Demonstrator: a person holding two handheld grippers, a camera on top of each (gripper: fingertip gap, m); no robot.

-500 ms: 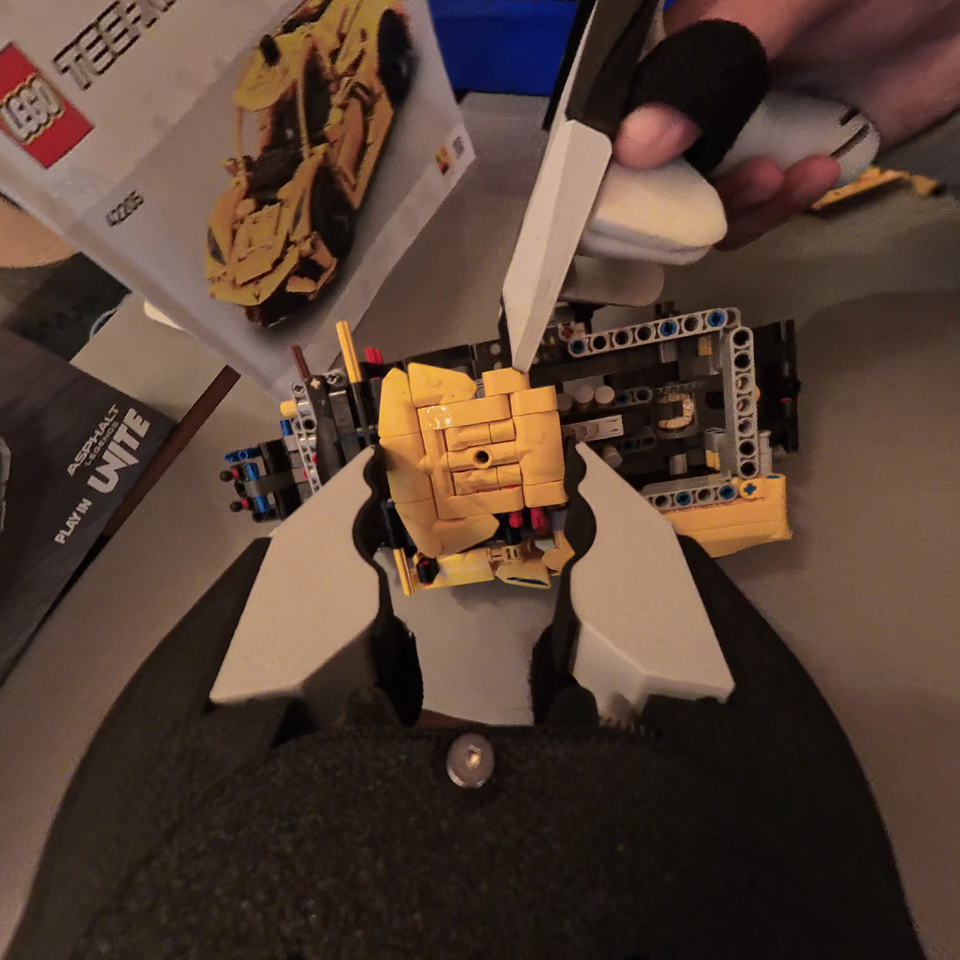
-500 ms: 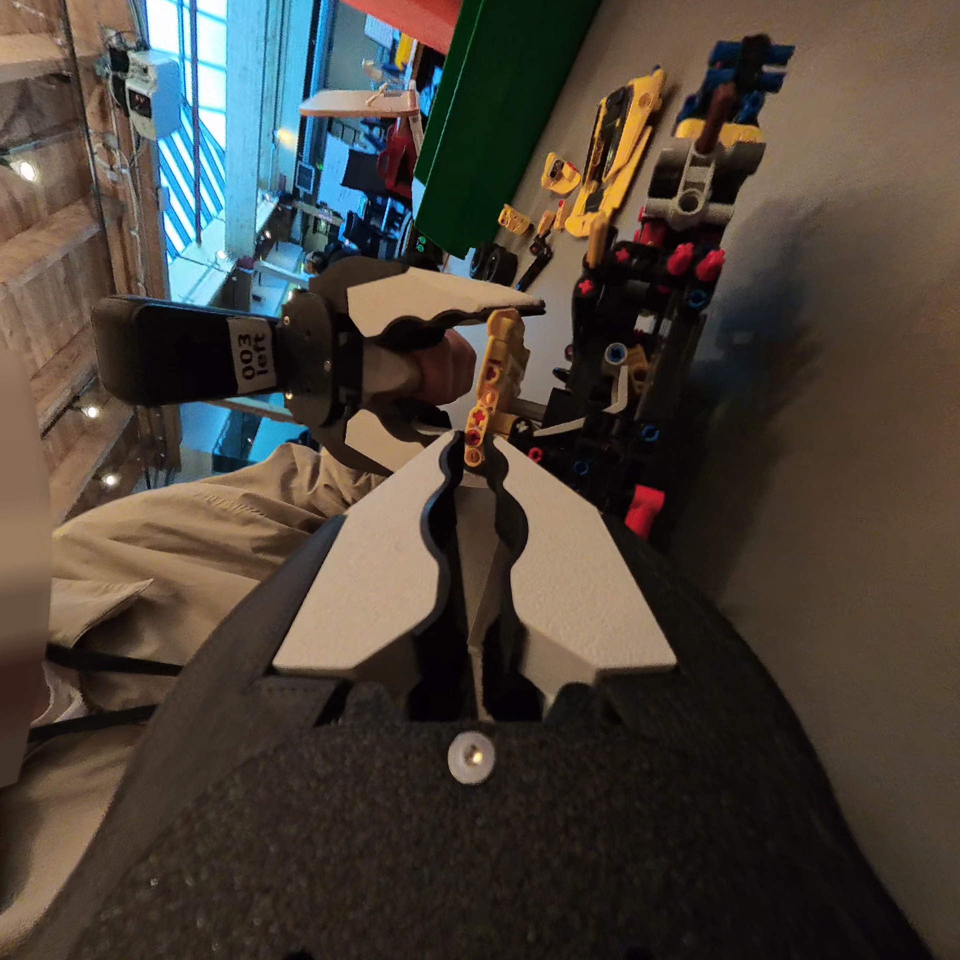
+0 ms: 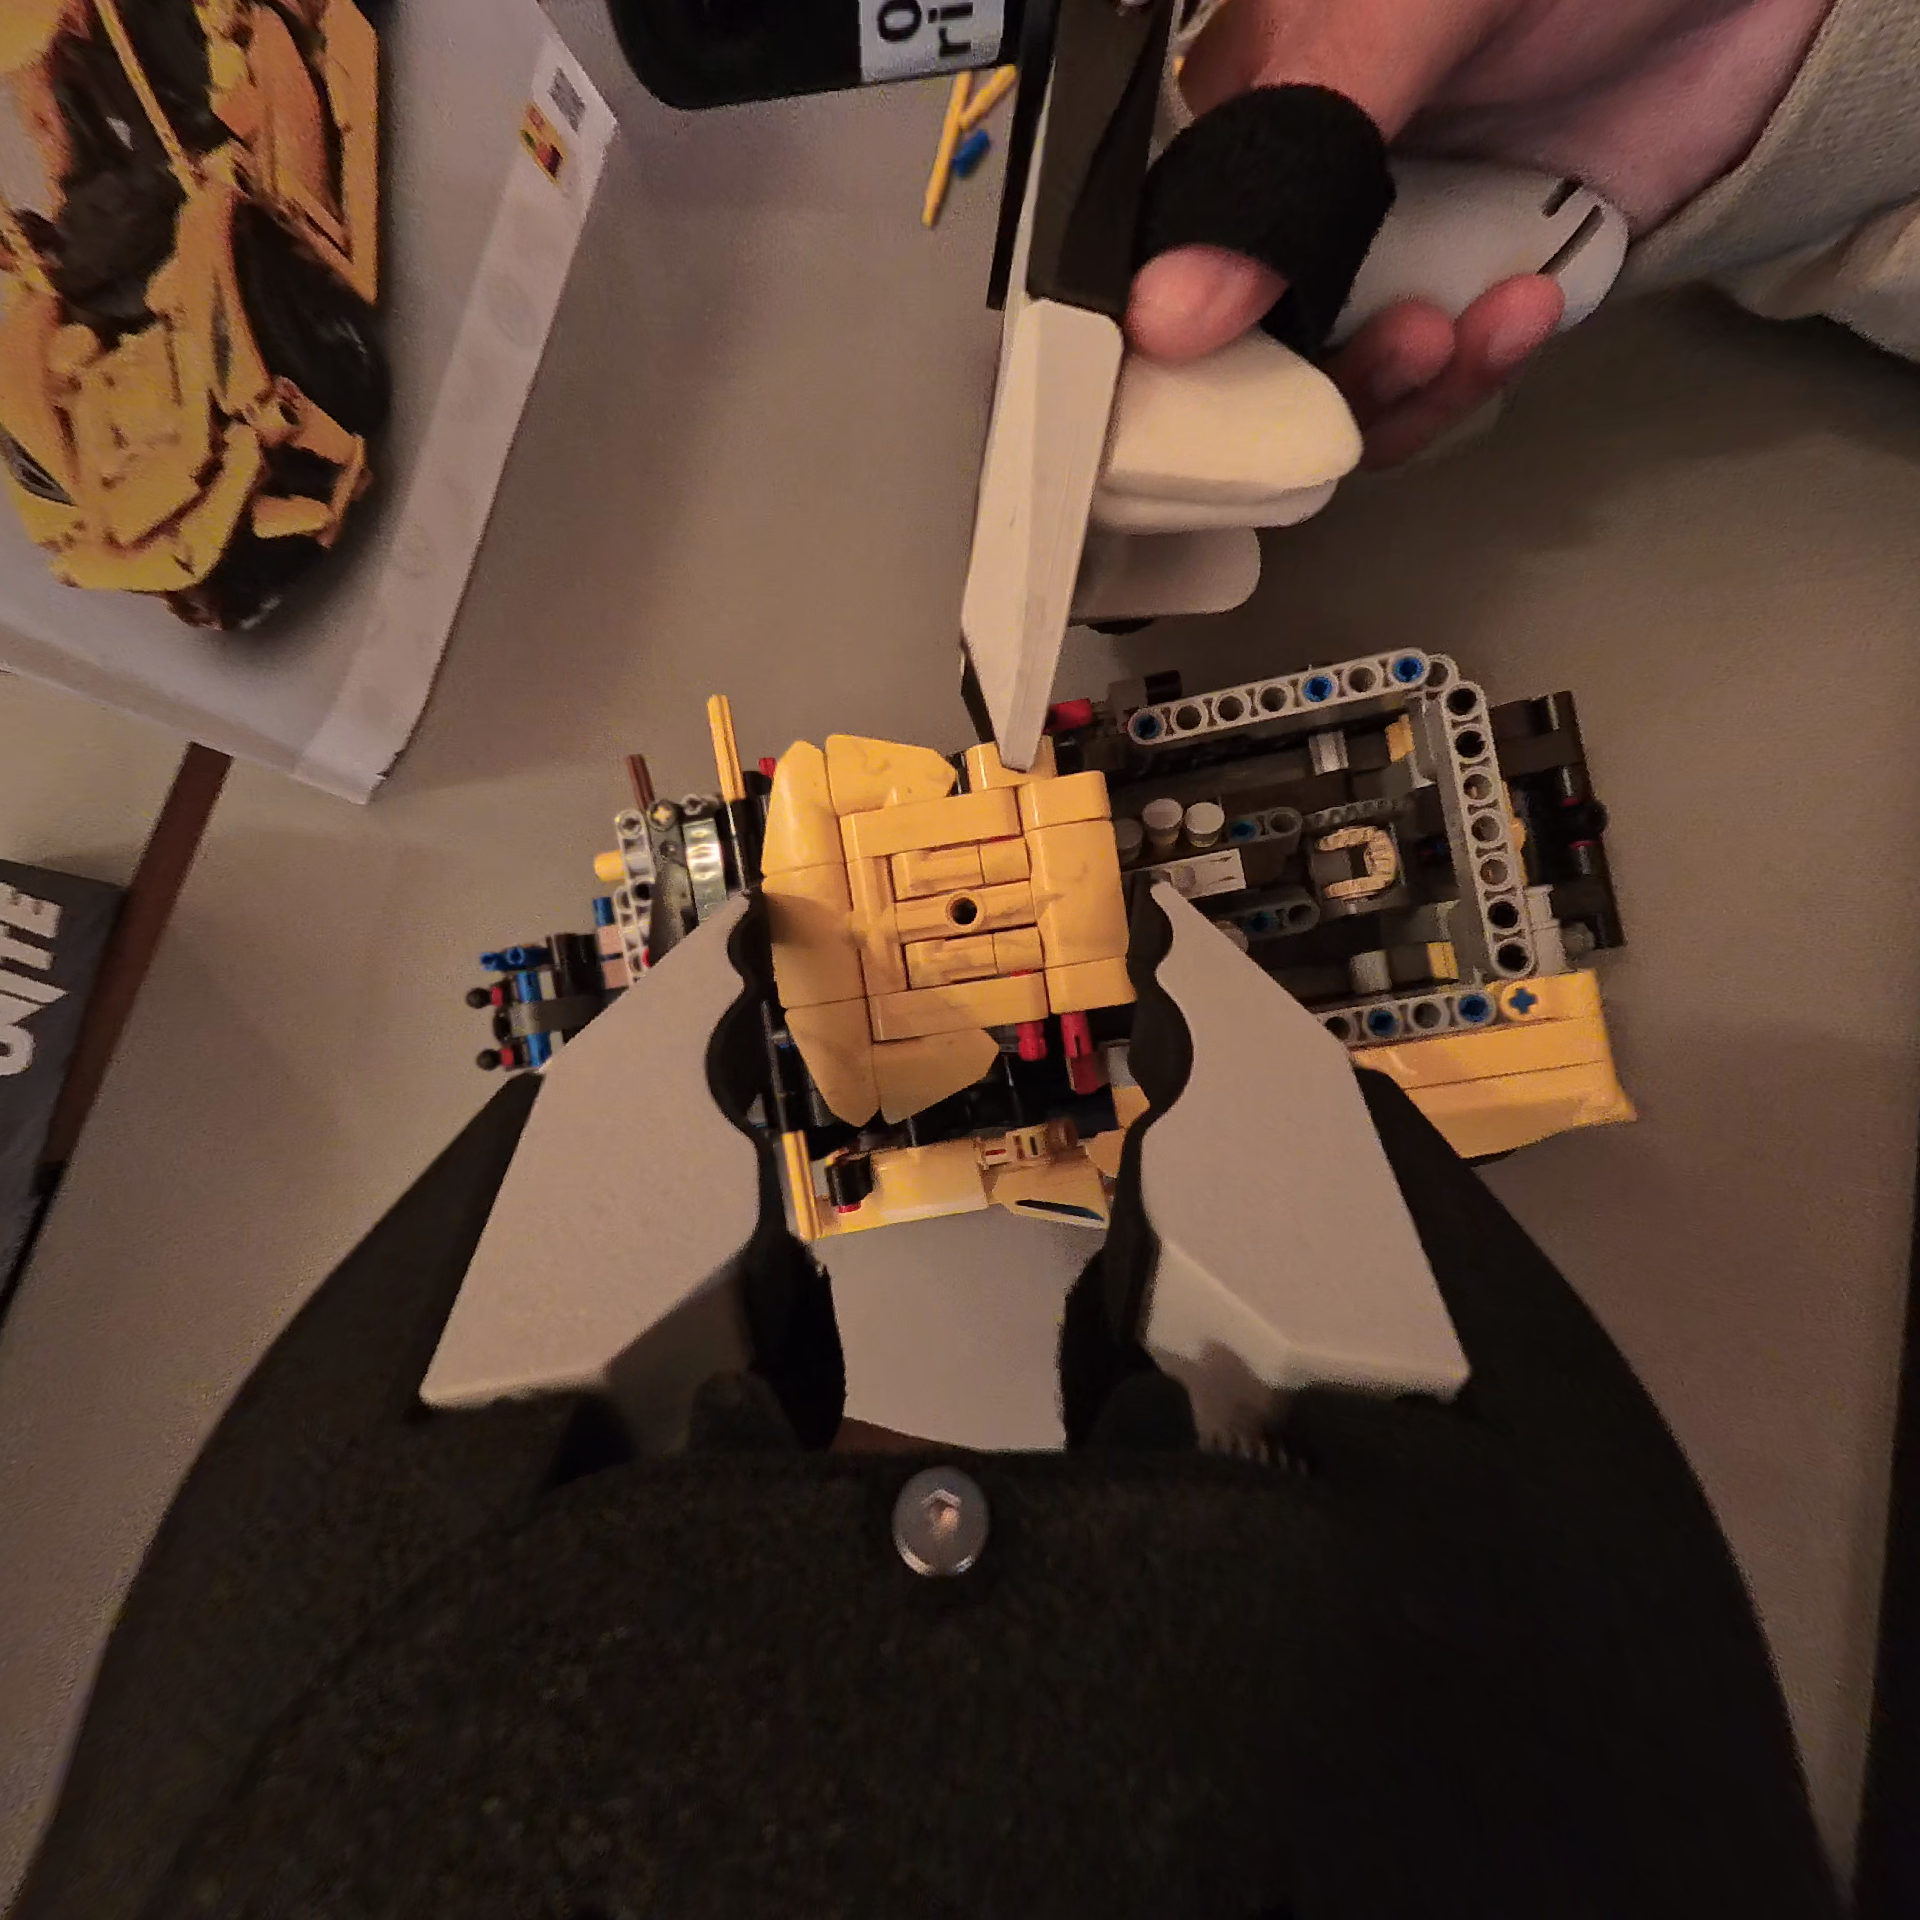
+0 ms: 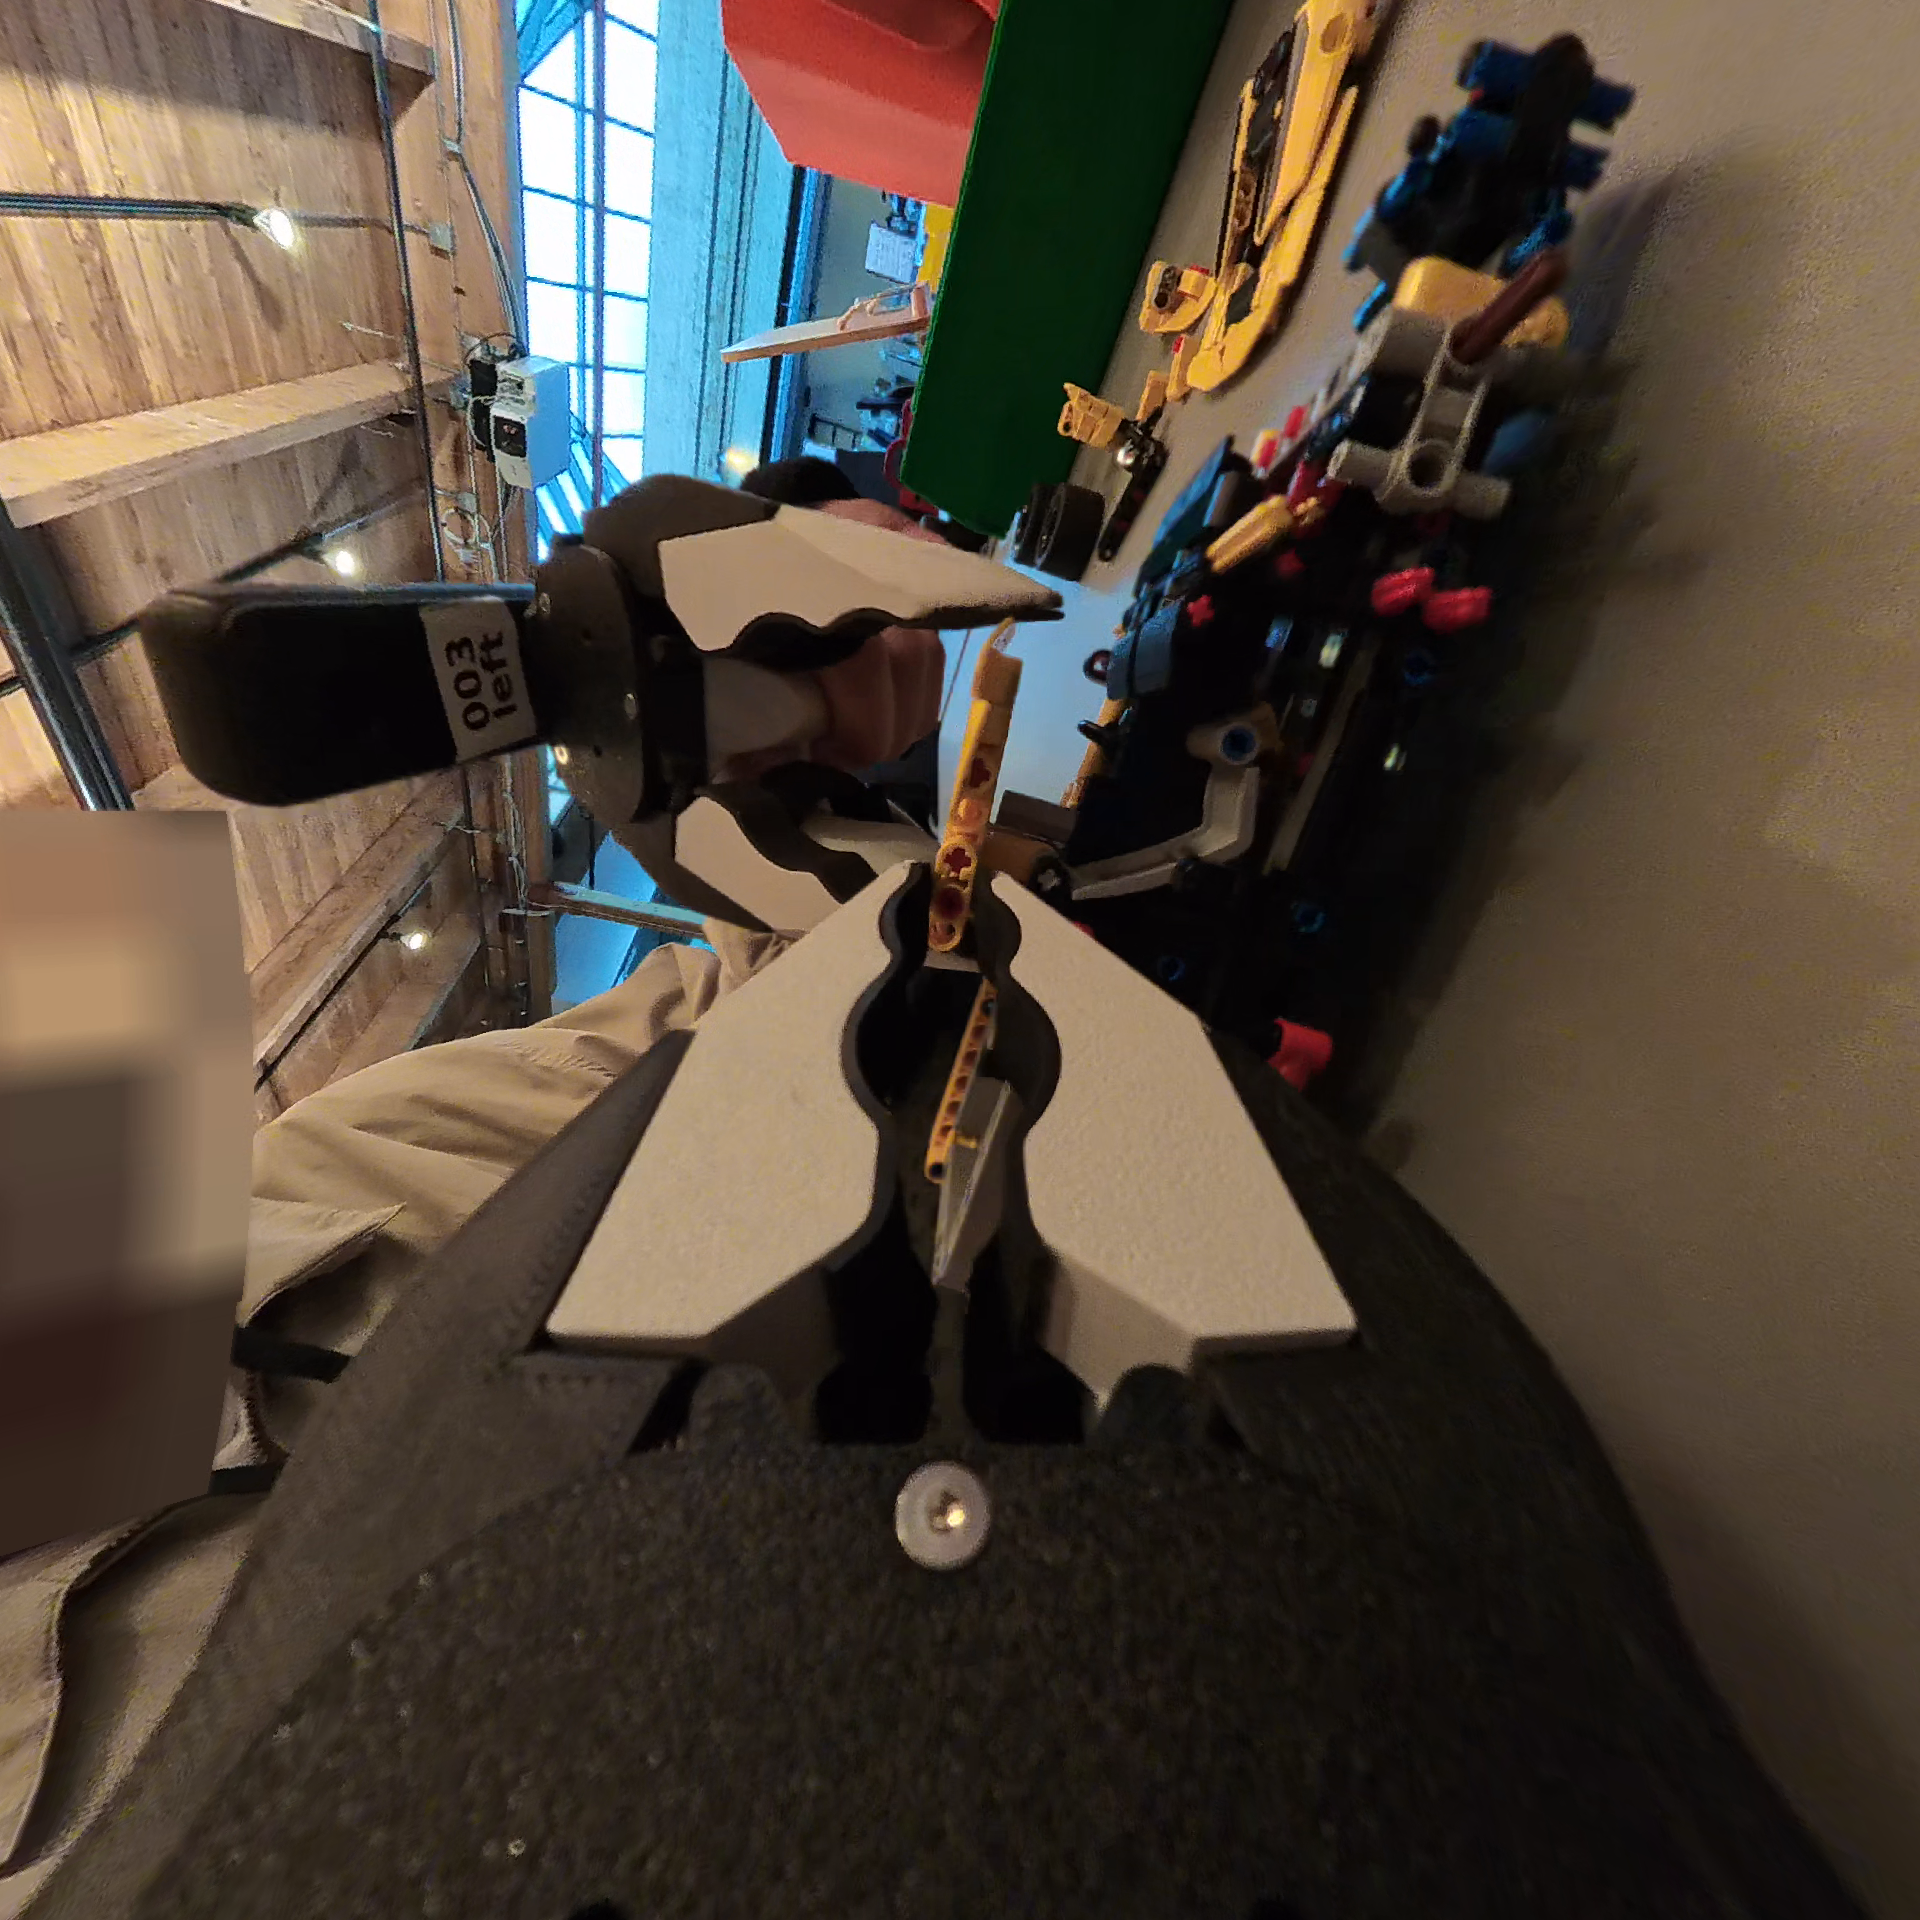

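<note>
The left hand-held gripper (image 3: pixel 951 925) stands wide open over the desk (image 3: pixel 312 1091), its two grey fingers (image 3: pixel 644 1143) set on either side of the yellow roof block (image 3: pixel 945 914) of a part-built toy car (image 3: pixel 1299 894); whether the pads touch the block's sides I cannot tell. The car lies flat on the desk with its grey holed frame and black underparts bare to the right, and a yellow side panel (image 3: pixel 1496 1070) along its near edge.

The right hand-held gripper (image 4: pixel 951 894) is closed at the tips on a thin yellow holed beam (image 4: pixel 971 790), which sticks out forward from between its fingers (image 4: pixel 758 1122) toward the car's black body (image 4: pixel 1278 727). In the left wrist view this same gripper comes down from above, held by a hand (image 3: pixel 1403 260) with a black finger sleeve, its pale tip resting at the far top edge of the yellow roof block.

Farther off on the desk lie a box (image 3: pixel 208 343) showing a yellow car, a dark booklet (image 3: pixel 42 1018) at the left edge, and a few loose yellow and blue bits (image 3: pixel 961 135). From the right wrist view, a loose yellow body panel (image 4: pixel 1268 187), a black wheel (image 4: pixel 1065 525) and a green board (image 4: pixel 1049 229) lie beyond the car.
</note>
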